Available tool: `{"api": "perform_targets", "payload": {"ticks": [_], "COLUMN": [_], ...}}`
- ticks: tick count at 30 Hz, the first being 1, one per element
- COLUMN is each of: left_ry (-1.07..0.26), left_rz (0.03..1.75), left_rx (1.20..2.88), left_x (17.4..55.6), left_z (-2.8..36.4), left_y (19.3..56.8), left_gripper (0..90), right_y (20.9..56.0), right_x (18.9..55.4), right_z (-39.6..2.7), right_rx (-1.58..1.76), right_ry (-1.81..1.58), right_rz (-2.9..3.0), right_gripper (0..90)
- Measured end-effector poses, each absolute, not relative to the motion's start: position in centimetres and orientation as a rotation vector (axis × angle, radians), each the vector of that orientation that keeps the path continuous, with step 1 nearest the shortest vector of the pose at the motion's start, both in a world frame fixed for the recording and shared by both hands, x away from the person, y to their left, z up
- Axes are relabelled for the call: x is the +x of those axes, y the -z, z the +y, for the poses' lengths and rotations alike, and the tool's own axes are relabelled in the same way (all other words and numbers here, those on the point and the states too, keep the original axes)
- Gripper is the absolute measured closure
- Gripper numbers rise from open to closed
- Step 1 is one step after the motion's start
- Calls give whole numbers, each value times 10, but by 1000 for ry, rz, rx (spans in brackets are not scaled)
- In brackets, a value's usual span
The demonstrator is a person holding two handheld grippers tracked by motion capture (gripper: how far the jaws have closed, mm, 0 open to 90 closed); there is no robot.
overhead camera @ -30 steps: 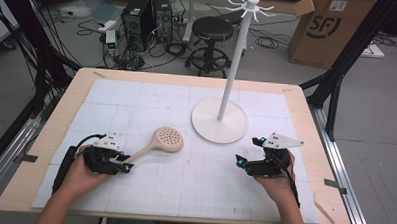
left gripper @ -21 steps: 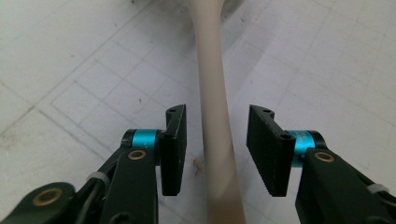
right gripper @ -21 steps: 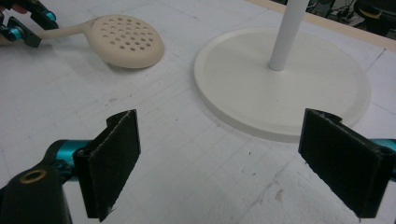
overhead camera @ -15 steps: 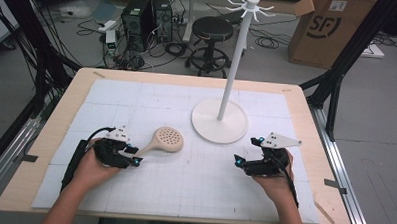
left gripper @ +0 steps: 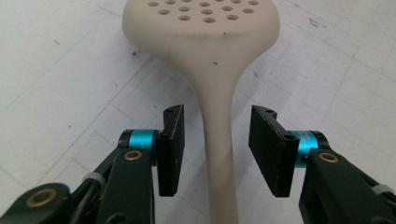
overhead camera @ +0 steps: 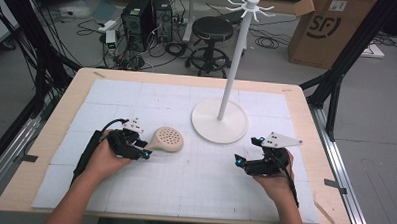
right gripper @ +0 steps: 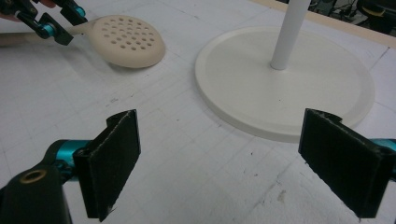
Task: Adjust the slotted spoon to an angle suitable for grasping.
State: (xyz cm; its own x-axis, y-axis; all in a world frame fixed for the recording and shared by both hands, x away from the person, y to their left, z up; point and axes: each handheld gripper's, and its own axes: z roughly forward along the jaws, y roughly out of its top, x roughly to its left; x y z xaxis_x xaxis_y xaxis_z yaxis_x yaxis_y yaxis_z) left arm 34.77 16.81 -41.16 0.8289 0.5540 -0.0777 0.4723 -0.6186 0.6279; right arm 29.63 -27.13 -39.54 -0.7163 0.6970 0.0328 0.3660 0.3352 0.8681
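A beige perforated skimmer spoon [overhead camera: 168,139] lies flat on the white mat, its handle pointing left. In the left gripper view its handle [left gripper: 217,154] runs between my left gripper's [left gripper: 217,116] jaws, with a gap on each side. Those jaws have just been opening, and the pads do not press on the handle. In the high view the left gripper [overhead camera: 144,152] sits just left of the spoon's head. My right gripper [overhead camera: 240,161] rests at the front right, open and empty [right gripper: 219,140], facing the stand and the spoon [right gripper: 126,39].
A white hanger stand with a round base [overhead camera: 219,120] and a tall pole [overhead camera: 233,68] rises at the mat's middle back. Its base [right gripper: 285,84] lies just ahead of the right gripper. The wooden table edge [overhead camera: 306,126] frames the mat.
My left hand has slid right along the spoon's handle toward its head, and its jaws stand wider. The spoon and the right hand have not moved.
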Motion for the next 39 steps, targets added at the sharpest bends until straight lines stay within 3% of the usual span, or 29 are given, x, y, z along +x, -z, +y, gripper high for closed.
{"api": "perform_targets", "payload": {"ticks": [2, 5, 6, 18, 39], "left_ry": [-160, -167, -158, -135, -28], "left_rz": [750, 750, 741, 600, 359], "left_rx": [2347, 2358, 2365, 2407, 2452], "left_x": [349, 350, 350, 342, 334], "left_z": [167, 164, 163, 145, 30], "left_y": [412, 413, 414, 403, 413], "left_gripper": [574, 669, 741, 749, 745], "right_y": [395, 395, 395, 393, 385], "right_x": [296, 296, 297, 296, 294], "right_z": [-271, -272, -272, -274, -284], "right_rx": [937, 935, 939, 945, 934], "right_ry": [-1332, -1333, -1336, -1347, -1410], "right_rz": [2262, 2262, 2259, 2247, 2202], "right_gripper": [116, 116, 116, 117, 142]}}
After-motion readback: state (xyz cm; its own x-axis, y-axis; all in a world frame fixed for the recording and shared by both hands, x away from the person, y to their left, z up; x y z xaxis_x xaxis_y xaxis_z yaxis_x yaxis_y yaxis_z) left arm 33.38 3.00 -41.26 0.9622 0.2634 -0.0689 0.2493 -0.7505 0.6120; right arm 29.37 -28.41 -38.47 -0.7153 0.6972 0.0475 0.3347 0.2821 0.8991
